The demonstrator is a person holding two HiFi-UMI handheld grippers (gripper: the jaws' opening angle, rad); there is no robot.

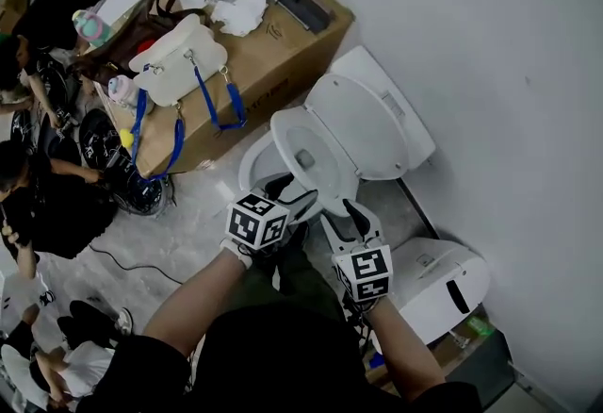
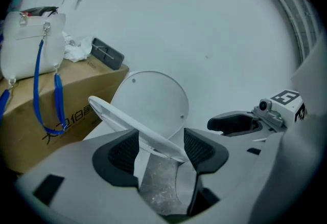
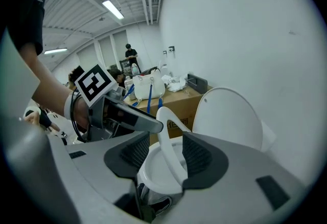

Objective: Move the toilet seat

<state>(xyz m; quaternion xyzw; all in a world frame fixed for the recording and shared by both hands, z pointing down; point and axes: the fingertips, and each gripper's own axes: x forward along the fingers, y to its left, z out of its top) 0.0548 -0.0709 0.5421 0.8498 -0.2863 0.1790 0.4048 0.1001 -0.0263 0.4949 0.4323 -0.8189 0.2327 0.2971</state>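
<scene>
Now, toilet seat (image 1: 285, 133): half raised, tilted between the bowl (image 1: 252, 156) and the upright lid (image 1: 367, 119), hinged at the bowl's back edge.
Left gripper (image 1: 283, 187): at the seat's front rim, on the side toward the cardboard box (image 1: 283, 43); fingers (image 2: 198, 149) wide apart, rim slanting across the gap, no clamp evident.
Right gripper (image 1: 352, 213): just beside it on the same rim; fingers (image 3: 124, 152) likewise spread, rim edge-on between them, unpinched.
Key relation: seat's long axis runs from the fingers back to the hinge; both hands equally near, so any swing likely turns about that back edge.
</scene>
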